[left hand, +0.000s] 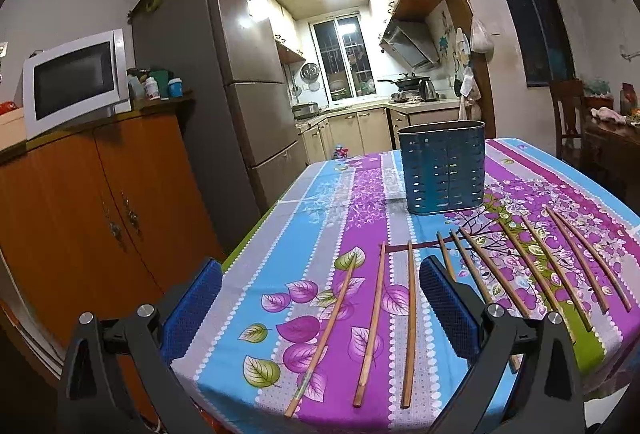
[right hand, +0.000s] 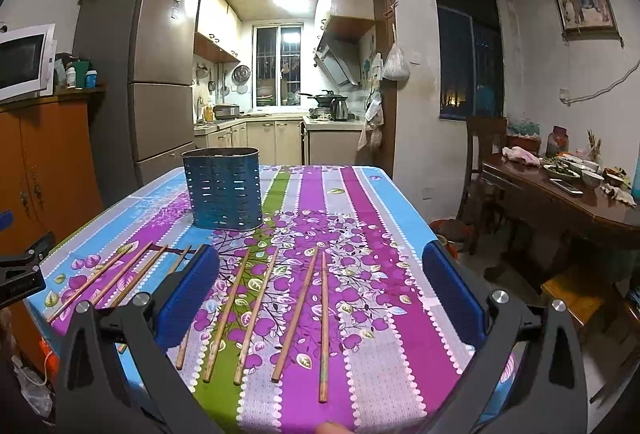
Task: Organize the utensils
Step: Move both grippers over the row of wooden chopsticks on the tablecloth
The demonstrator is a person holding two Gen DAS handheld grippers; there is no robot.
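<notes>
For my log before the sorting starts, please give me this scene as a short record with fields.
surface: table with floral purple and blue tablecloth
container: blue perforated metal utensil holder, upright, looks empty
utensils: brown wooden chopsticks, loose in a row in front of holder
left tool: open, holding nothing
right tool: open, holding nothing
progress: no chopstick in holder yet

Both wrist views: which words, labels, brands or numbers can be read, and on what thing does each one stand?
No text can be read in either view.
Bottles and jars beside the microwave: labels too small and blurred.
Refrigerator: a small sticker on the door, unreadable.
Framed picture on the wall: an image only, no legible words.
Blue utensil holder, chopsticks and floral tablecloth: no lettering visible.
</notes>
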